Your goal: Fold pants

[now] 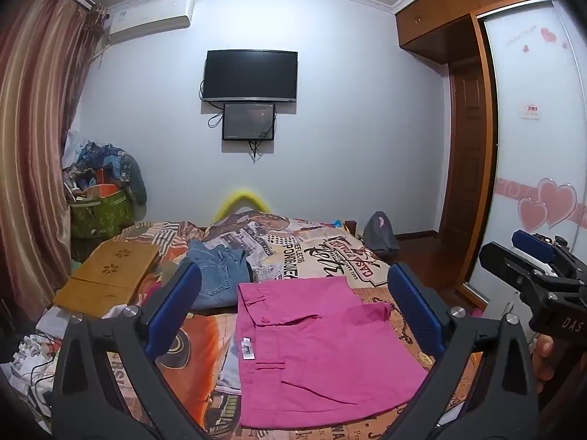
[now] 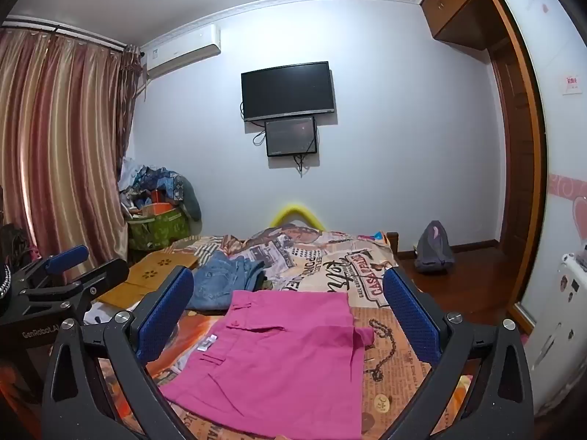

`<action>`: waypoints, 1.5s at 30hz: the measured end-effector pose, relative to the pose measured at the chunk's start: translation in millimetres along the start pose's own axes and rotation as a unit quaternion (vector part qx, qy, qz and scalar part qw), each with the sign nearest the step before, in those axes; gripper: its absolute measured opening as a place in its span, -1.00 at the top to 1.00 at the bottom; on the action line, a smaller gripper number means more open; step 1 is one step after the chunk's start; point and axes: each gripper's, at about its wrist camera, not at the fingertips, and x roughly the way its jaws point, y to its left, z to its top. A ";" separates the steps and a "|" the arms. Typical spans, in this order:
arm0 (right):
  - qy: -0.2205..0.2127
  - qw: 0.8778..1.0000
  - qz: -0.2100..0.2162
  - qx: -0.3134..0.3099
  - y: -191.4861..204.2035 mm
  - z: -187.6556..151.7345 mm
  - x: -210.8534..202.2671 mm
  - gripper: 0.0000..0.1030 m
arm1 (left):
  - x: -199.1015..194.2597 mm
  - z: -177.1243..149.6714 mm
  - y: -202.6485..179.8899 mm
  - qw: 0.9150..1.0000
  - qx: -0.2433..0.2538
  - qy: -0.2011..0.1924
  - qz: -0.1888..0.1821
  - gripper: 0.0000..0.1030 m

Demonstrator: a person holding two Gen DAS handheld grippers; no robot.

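Pink pants (image 1: 315, 352) lie folded into a flat rectangle on the patterned bed cover, also seen in the right wrist view (image 2: 282, 355). My left gripper (image 1: 293, 311) is open and empty, held above the near part of the pants. My right gripper (image 2: 290, 311) is open and empty too, also above them. The right gripper shows at the right edge of the left wrist view (image 1: 528, 256). The left gripper shows at the left edge of the right wrist view (image 2: 69, 267).
Folded blue jeans (image 1: 218, 275) lie behind the pink pants. A wooden lap tray (image 1: 110, 275) sits at the bed's left. A pile of bags and clothes (image 1: 102, 190) stands by the curtain. A grey backpack (image 1: 379, 234) sits on the floor, wardrobe at right.
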 end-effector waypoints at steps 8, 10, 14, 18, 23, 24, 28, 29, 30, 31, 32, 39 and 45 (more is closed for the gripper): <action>0.011 1.000 -0.002 -0.004 0.6 -4.7 6.3 -1.00 | -5.5 -0.4 3.3 1.000 -0.005 -0.003 -0.003 -0.99; 0.009 1.000 -0.002 -0.002 0.1 -7.2 5.8 -1.00 | 1.0 -4.6 7.1 1.000 -0.004 0.002 -0.005 -0.99; 0.010 1.000 -0.002 -0.001 -0.6 -5.7 6.2 -1.00 | 0.9 -6.8 8.2 1.000 -0.003 0.003 -0.008 -0.99; 0.012 1.000 -0.002 -0.001 -1.7 -7.0 6.5 -1.00 | 0.7 -7.3 6.6 1.000 0.001 0.004 -0.007 -0.99; 0.016 1.000 -0.005 -0.002 -3.2 -16.7 7.8 -1.00 | 1.3 -7.1 3.8 1.000 0.004 0.007 -0.010 -0.99; 0.016 1.000 -0.005 -0.003 -2.8 -16.7 8.3 -1.00 | 1.0 -6.8 3.6 1.000 0.004 0.007 -0.011 -0.99; 0.017 1.000 -0.005 -0.003 -3.3 -16.5 8.2 -1.00 | 0.6 -6.2 2.3 1.000 0.005 0.009 -0.014 -0.99; 0.017 1.000 -0.005 -0.004 -3.1 -16.4 7.8 -1.00 | 0.0 -6.1 2.0 1.000 0.005 0.008 -0.013 -0.99; 0.017 1.000 -0.005 -0.004 -3.1 -16.7 8.0 -1.00 | -0.9 -5.9 1.7 1.000 0.007 0.006 -0.012 -0.99; 0.017 1.000 -0.006 -0.004 -3.0 -16.6 8.2 -1.00 | -0.6 -6.1 0.4 1.000 0.008 0.005 -0.011 -0.99; 0.017 1.000 -0.005 -0.004 -3.1 -15.8 8.4 -1.00 | -0.1 -6.3 -0.6 1.000 0.010 0.005 -0.011 -0.99; 0.018 1.000 -0.005 -0.005 -2.5 -15.0 8.4 -1.00 | 1.5 -7.4 -4.5 1.000 0.013 0.006 -0.013 -0.99; 0.018 1.000 -0.006 -0.004 -3.2 -13.8 8.6 -1.00 | 2.6 -7.4 -5.5 1.000 0.014 0.007 -0.012 -0.99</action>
